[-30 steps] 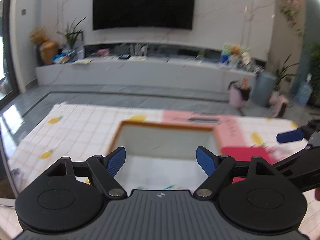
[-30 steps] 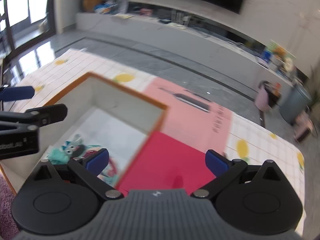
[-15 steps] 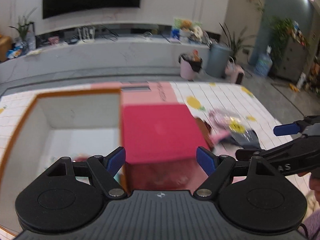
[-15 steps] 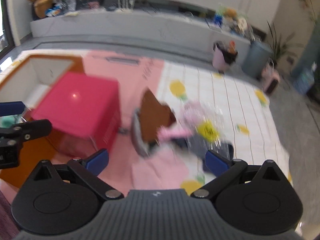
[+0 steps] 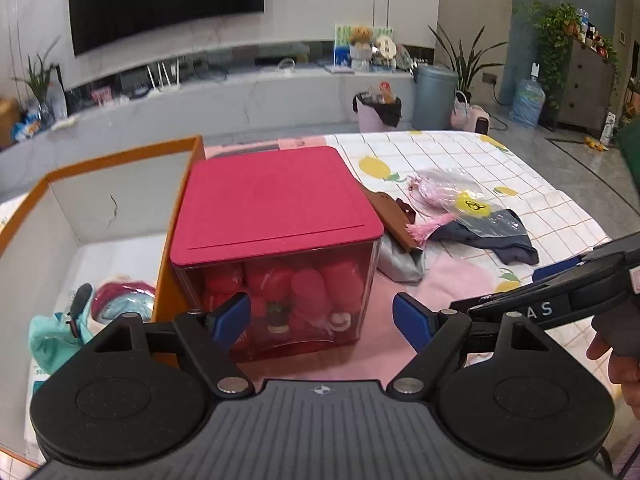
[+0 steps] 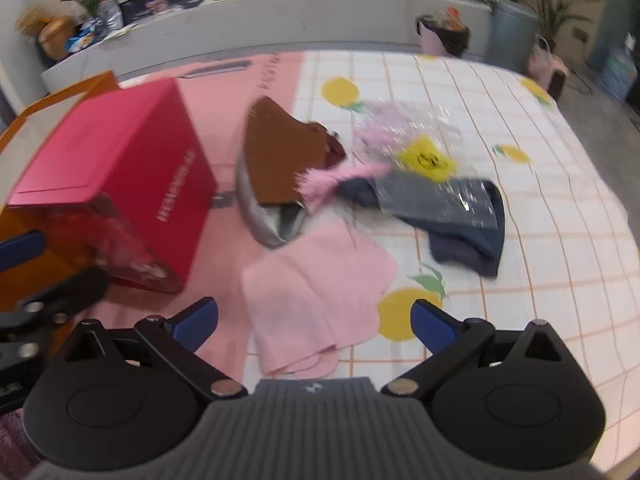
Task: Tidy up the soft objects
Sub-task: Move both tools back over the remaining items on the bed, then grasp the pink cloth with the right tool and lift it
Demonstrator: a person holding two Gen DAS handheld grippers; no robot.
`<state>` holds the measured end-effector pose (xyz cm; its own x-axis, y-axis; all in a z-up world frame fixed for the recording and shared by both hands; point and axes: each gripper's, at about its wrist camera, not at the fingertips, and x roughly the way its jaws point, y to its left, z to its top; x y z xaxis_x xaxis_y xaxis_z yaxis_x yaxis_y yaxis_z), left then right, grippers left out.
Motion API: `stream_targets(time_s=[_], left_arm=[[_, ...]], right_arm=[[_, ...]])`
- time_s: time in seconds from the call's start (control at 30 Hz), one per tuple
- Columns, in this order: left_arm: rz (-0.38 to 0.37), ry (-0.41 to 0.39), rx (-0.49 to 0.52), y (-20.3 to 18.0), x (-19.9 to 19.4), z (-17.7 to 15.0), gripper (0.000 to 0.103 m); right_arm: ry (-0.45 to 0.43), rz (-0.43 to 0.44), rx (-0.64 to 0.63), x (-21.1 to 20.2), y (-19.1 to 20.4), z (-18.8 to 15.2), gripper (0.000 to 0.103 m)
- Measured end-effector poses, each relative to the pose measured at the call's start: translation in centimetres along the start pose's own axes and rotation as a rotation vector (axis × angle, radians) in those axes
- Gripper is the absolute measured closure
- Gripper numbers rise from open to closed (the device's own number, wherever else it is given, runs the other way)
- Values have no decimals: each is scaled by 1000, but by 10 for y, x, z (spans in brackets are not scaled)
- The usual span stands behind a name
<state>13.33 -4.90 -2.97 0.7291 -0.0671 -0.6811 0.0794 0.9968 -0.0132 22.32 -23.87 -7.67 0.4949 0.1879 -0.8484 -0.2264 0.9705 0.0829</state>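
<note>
- Landmark: one red-lidded box (image 5: 276, 236), clear-walled and holding red items, stands on the pink mat (image 6: 224, 240).
- Left gripper (image 5: 322, 316): fingers spread wide, nothing between them; it hangs just in front of the red-lidded box, the left fingertip over the box's near wall.
- Right gripper (image 6: 314, 322): fingers likewise spread, holding nothing; it sits right of the box, directly above the near edge of one folded pink cloth (image 6: 316, 292).
- One orange-rimmed carton (image 5: 100, 216) touches the box's left side; soft toys lie inside, including one teal plush (image 5: 56, 340). Their full count cannot be told.
- Right of the box, near its far corner: one brown piece (image 6: 280, 160) lying over one grey piece (image 6: 256, 216).
- Further right of the box: one pink fringed item (image 6: 332, 180), one clear plastic bag (image 6: 416, 148) with a yellow label, and one dark blue garment (image 6: 464, 232) partly under the bag.
- All loose soft items rest on the lemon-print checked cloth (image 6: 540, 200) or the mat, apart from both grippers.
</note>
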Motion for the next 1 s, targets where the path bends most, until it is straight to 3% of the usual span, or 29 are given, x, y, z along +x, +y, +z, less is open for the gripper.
stream_targets(time_s=[0.33, 0.43, 0.53, 0.7, 0.87, 1.0], left_arm=[[39, -82, 57, -14, -13, -19, 9], [27, -90, 52, -18, -20, -21, 9], [10, -152, 91, -27, -32, -24, 9], [-23, -123, 108, -33, -28, -25, 9], [-17, -102, 109, -35, -25, -26, 9], [-18, -85, 96, -33, -23, -25, 9]], right_arm=[[35, -24, -76, 31, 8, 4, 3], [45, -40, -116, 39, 13, 3, 3], [53, -41, -138, 45, 15, 2, 3], [39, -26, -144, 50, 14, 4, 5], [38, -9, -136, 45, 13, 3, 15], [37, -15, -132, 41, 10, 4, 32]])
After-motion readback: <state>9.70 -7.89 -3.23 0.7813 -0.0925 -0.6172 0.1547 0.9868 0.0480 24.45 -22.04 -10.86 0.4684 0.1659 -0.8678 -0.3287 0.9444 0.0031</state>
